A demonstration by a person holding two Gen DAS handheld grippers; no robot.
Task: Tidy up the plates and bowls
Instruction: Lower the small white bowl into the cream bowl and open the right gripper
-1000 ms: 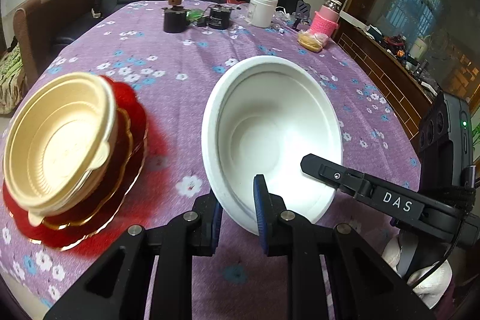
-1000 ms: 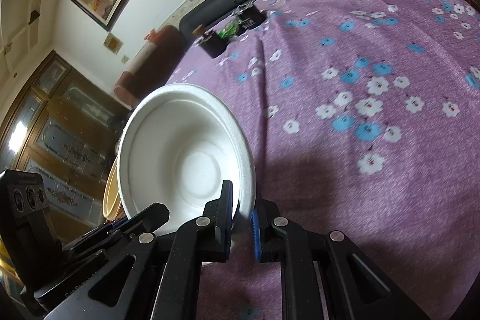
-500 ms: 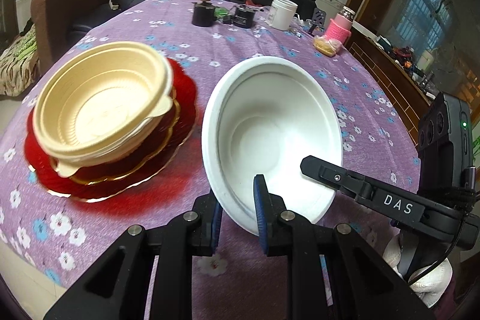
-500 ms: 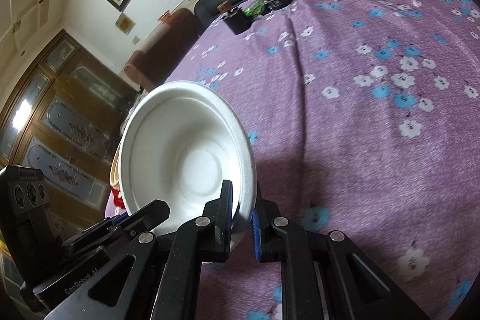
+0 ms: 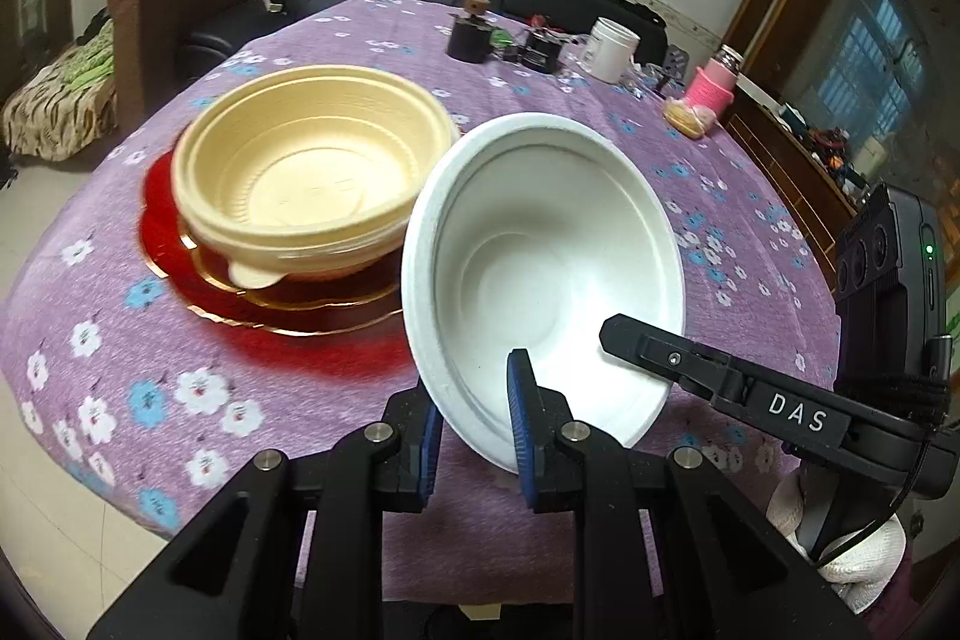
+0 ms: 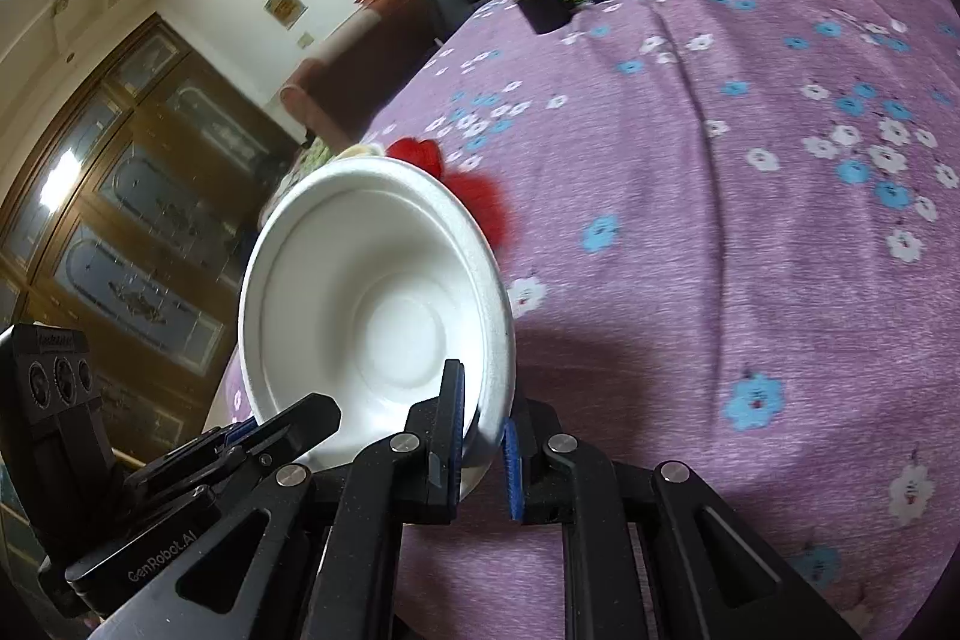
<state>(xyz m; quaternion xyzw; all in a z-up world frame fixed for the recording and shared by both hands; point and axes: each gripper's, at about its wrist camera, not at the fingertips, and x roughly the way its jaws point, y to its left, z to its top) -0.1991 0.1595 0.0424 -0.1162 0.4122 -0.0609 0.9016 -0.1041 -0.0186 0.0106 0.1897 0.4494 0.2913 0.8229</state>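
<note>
Left gripper clamps a white bowl's rim at 6 o'clock; right gripper pinches the opposite rim.

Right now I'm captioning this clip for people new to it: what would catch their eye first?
The white bowl, tilted in mid-air and pinched at its rim by the left gripper and the right gripper. Behind it to the left, cream bowls sit stacked on red gold-edged plates.
</note>
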